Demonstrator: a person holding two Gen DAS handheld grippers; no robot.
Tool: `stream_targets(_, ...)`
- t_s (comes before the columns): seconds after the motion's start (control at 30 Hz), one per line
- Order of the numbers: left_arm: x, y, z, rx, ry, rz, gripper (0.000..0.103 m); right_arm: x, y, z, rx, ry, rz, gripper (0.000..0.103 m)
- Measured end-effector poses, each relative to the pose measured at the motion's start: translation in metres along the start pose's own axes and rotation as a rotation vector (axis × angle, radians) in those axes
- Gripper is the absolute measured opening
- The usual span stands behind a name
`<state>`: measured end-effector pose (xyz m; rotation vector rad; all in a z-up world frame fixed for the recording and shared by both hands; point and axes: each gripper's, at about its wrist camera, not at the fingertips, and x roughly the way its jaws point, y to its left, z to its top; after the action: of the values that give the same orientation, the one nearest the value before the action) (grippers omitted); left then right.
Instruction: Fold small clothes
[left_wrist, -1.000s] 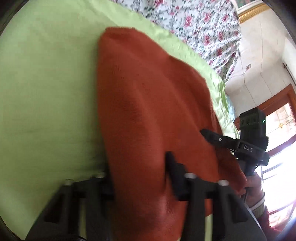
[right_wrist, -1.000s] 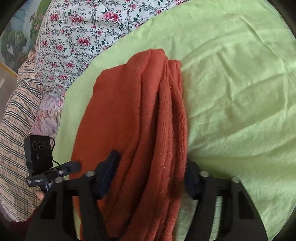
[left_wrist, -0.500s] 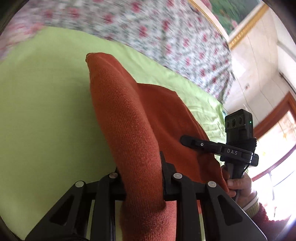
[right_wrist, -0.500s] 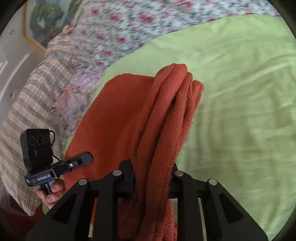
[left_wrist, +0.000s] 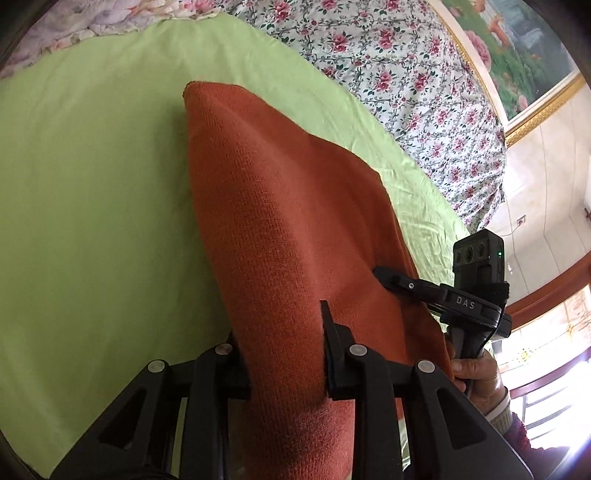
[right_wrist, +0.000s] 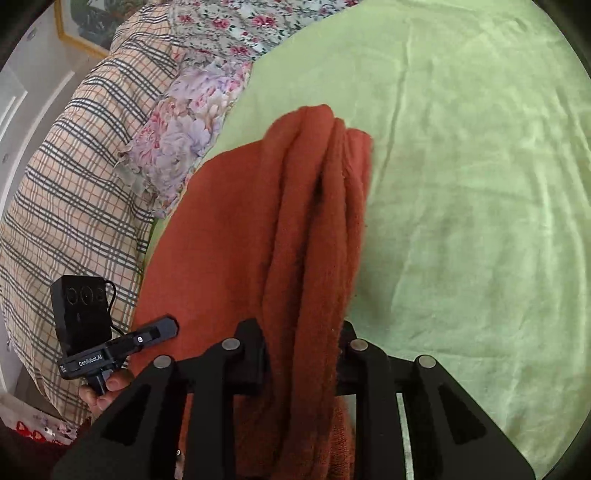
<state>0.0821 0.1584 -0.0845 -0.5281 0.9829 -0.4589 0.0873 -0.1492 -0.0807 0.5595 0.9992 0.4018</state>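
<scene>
Two grippers are closed on one rust-orange knitted garment (left_wrist: 291, 229), which I take as my landmark. Nearest me, my left gripper (left_wrist: 284, 354) has its jaws pinched tight on a thick fold of the garment, the cloth bulging out between the fingers and spilling down below them. My right gripper (right_wrist: 301, 354) is clamped the same way on a bunch of several stacked folds of the garment (right_wrist: 314, 236), the layers standing on edge in ridges that run away from me.

Beyond both grips the garment stretches out over the light green bed sheet (left_wrist: 92, 206), part of it lifted in a ridge and part lying flat on the sheet. In the left wrist view my right gripper (left_wrist: 399, 284) shows at the garment's right edge, with my right hand (left_wrist: 476, 373) under it. In the right wrist view my left gripper (right_wrist: 155, 332) sits at the garment's left edge, my left hand (right_wrist: 107, 391) below.

Past the garment's far end lie a rose-print floral cloth (left_wrist: 406, 74) and, to its left in the right wrist view, a plaid pillow (right_wrist: 74, 192) beside a pale floral pillow (right_wrist: 184, 136).
</scene>
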Motion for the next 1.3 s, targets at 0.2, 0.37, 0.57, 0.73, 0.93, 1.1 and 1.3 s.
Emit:
stream_targets(0.2,0.000,0.007,0.004,-0.048,0.016,-0.046,0.033,-0.020,0.004,0.001,-0.009,-0.032,-0.128,0.053)
stream_targets(0.37,-0.005,0.015,0.008,-0.063,0.012,-0.050,0.042,-0.054,0.006,-0.005,-0.005,-0.098,-0.189,0.062)
stream_targets(0.57,0.001,0.025,0.028,-0.092,0.005,-0.041,0.054,-0.074,0.008,-0.003,0.001,-0.143,-0.196,0.062)
stream_targets(0.73,0.007,0.027,0.048,-0.105,-0.001,-0.011,0.055,-0.054,0.023,0.013,-0.055,-0.129,-0.176,0.062)
stream_targets(0.93,0.011,0.026,0.069,-0.096,-0.031,0.053,0.060,-0.012,0.025,0.037,-0.094,-0.075,-0.214,0.052)
stream_targets(1.1,0.009,0.022,0.091,-0.069,-0.068,0.124,0.059,-0.017,0.031,0.044,-0.090,-0.127,-0.146,0.016)
stream_targets(1.3,0.038,0.019,0.122,-0.024,-0.033,0.234,0.027,-0.015,0.009,0.044,-0.086,-0.123,-0.188,0.015)
